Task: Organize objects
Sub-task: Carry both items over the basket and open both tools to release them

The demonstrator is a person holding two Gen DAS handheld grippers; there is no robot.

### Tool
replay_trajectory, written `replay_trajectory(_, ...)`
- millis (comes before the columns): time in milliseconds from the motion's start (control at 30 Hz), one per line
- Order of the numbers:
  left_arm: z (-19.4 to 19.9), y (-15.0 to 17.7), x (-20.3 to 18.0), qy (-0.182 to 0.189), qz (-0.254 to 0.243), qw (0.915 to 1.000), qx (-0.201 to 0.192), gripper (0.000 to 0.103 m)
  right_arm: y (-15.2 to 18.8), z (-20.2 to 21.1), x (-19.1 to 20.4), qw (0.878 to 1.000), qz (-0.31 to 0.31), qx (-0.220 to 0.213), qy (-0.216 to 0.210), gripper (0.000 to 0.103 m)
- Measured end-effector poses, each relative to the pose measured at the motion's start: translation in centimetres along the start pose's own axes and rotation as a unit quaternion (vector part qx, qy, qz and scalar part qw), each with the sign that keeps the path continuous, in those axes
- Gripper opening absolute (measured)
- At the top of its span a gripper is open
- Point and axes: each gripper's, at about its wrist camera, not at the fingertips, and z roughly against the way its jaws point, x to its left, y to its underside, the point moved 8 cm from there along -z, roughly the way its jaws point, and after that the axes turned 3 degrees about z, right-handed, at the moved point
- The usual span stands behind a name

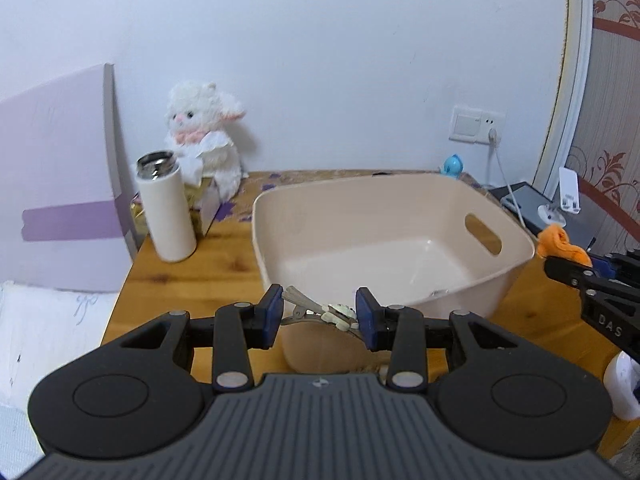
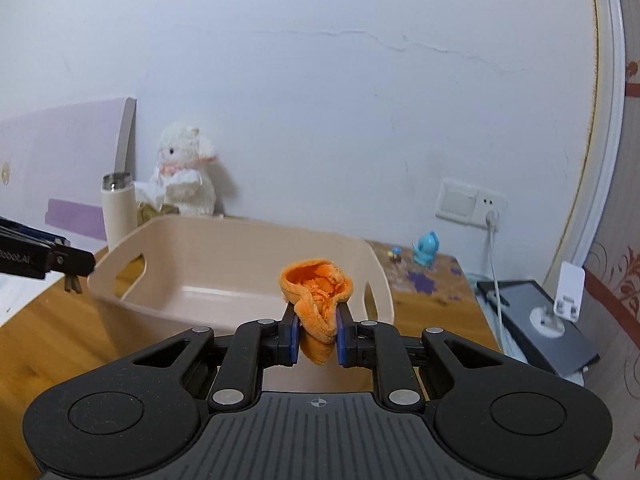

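Two tongs over wooden table [image 1: 224, 264]: left [image 1: 318, 312] gripping hair clip [image 1: 320, 309], right [image 2: 316, 334] orange cloth [image 2: 318, 300].

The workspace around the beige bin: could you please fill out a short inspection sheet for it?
Surface: wooden table, floral mat at back.
Job's things: beige bin empty; orange cloth; hair clip.
Clutter: thermos, plush lamb, blue figurine, tablet.
Grippers: right gripper jaws shut on the cloth; left gripper jaws around the clip.
Cables: white cable plugged into wall socket.
Surroundings: white wall, purple board.
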Motion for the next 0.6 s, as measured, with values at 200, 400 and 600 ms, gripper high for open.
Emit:
replay_trajectory(200,-2.4,-2.2,-0.6,-0.006,-0.008,0.9999,-0.008,0.042,-1.7,-2.3,0.4,1.0,-0.002,-0.006,-0.006,0.017)
replay_trajectory(400,-7.4,-3.0,0.5,-0.017,0.022,0.9993,0.026,0.042,-1.8,-5.2,1.0,1.0,-0.009,0.005,-0.015,0.017)
replay_trajectory(600,-12.0,-1.8,0.9,-0.047,0.007,0.9966,0.067,0.042,-1.0,-8.5,1.0,0.999,-0.025,0.027,-0.02,0.017)
